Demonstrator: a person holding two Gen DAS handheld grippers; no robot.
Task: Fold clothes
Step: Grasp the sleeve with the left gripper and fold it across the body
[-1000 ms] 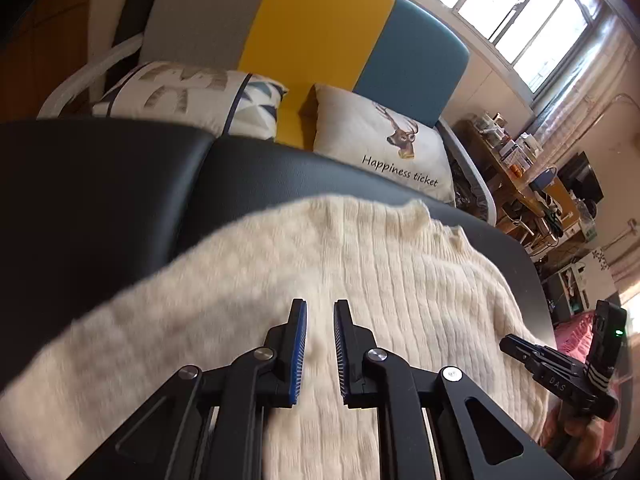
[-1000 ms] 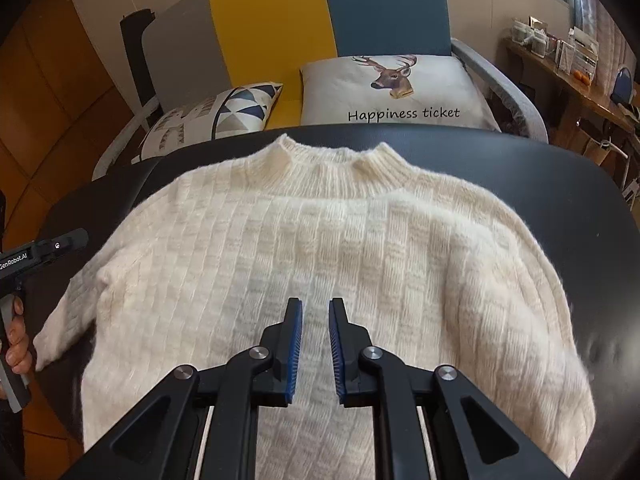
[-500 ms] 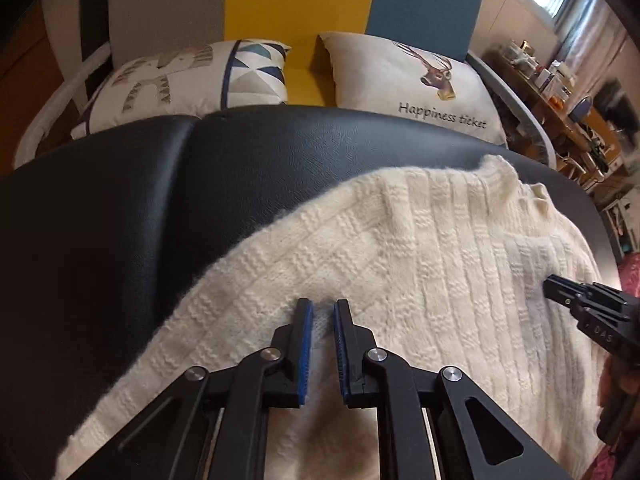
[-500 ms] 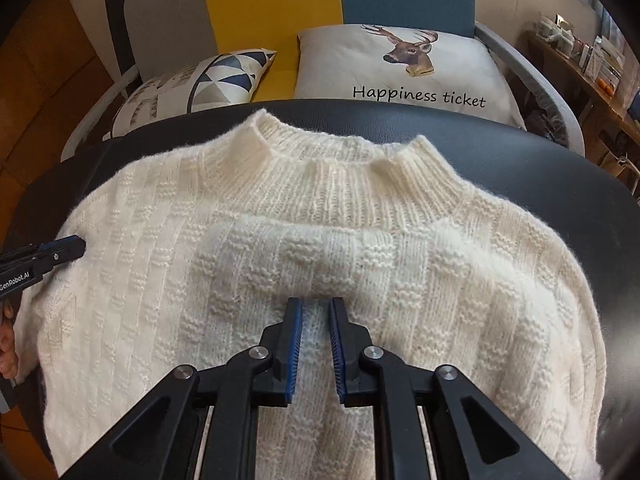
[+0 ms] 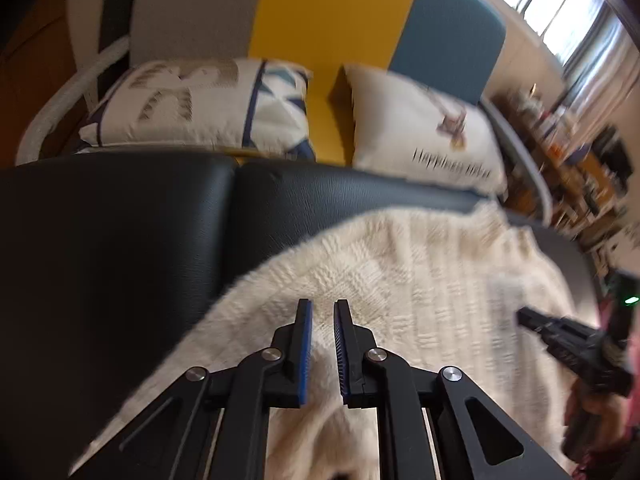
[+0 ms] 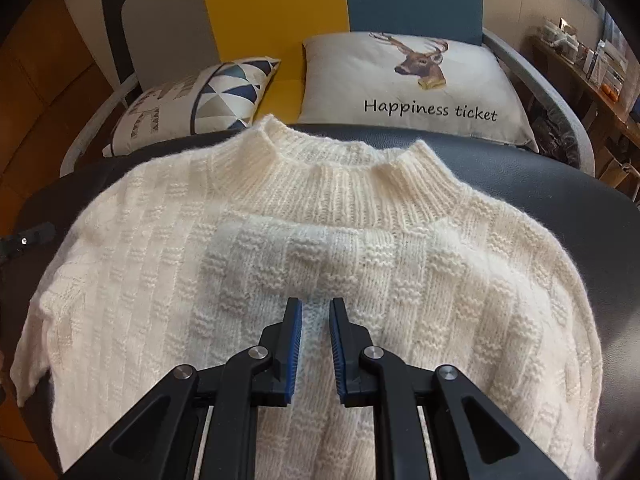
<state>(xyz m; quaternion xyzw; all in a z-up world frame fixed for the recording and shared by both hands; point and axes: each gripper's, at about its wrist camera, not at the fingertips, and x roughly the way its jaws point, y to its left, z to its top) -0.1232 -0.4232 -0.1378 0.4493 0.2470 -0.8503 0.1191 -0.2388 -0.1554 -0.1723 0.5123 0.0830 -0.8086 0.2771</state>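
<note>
A: Right, both grippers are over the cream sweater, which lies spread on the black padded desk with its collar toward the sofa.

B: And the grip?

A: The right gripper has its jaws drawn in narrow, and a ridge of knit looks pinched between the blue pads. A folded panel, probably the hem end, lies doubled over the chest just below the collar. The left gripper shows the same narrow gap, with fabric bunched up between the jaws near the sweater's left edge. That view is blurred, so I call it a grip with some caution.

B: How will that sweater handle?

A: Soft and floppy, I'd judge. It's a chunky, fuzzy knit, light enough to lift, but it will sag and stretch if carried by one point. It shouldn't slip from the ribbed pads. Best hold is a thick spot: the hem, the shoulder seam or a doubled layer, one gripper each side so the fold stays square.

B: Any baskets or bins for it?

A: None that I can see. Only two cushions on the sofa, the deer cushion and a triangle-patterned cushion, beyond the desk.
</note>
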